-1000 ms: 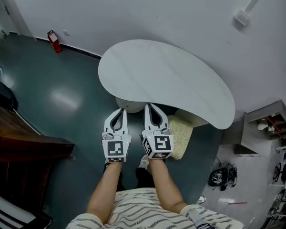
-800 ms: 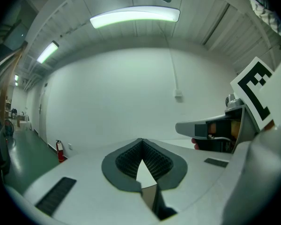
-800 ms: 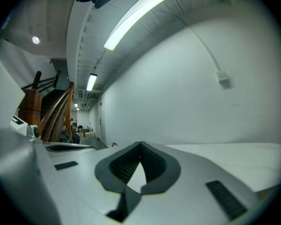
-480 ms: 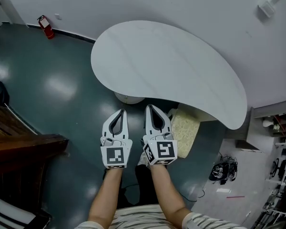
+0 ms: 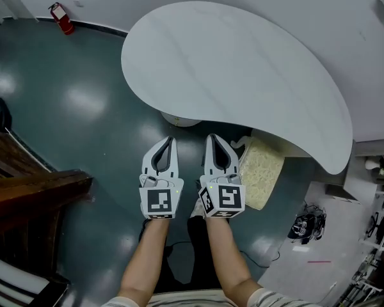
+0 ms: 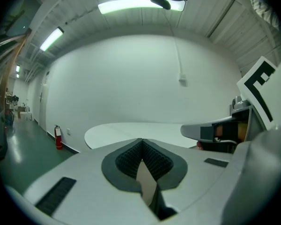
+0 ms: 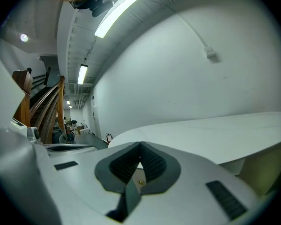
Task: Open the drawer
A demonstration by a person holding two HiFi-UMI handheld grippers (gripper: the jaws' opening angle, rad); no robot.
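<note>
No drawer front shows plainly in any view. A pale, rough-textured box-like unit [image 5: 264, 171] stands under the near edge of the white kidney-shaped table [image 5: 243, 75], its front hidden. My left gripper [image 5: 171, 140] and right gripper [image 5: 212, 137] hang side by side just in front of that edge, over the dark green floor, both pointing at the table. Each is shut with nothing between its pads. In the left gripper view my left gripper [image 6: 141, 142] has its jaws closed, with the table [image 6: 131, 129] ahead. In the right gripper view my right gripper [image 7: 140, 147] is closed too, below the table [image 7: 225, 135].
The table's round white foot [image 5: 179, 119] stands just beyond the left gripper. A red fire extinguisher [image 5: 59, 16] leans on the far wall. Dark wooden furniture [image 5: 25, 197] fills the left side. A black bag [image 5: 304, 226] lies on the floor at right.
Both grippers have sunk together and sit lower in the head view, still side by side and shut. The table top now fills more of that view.
</note>
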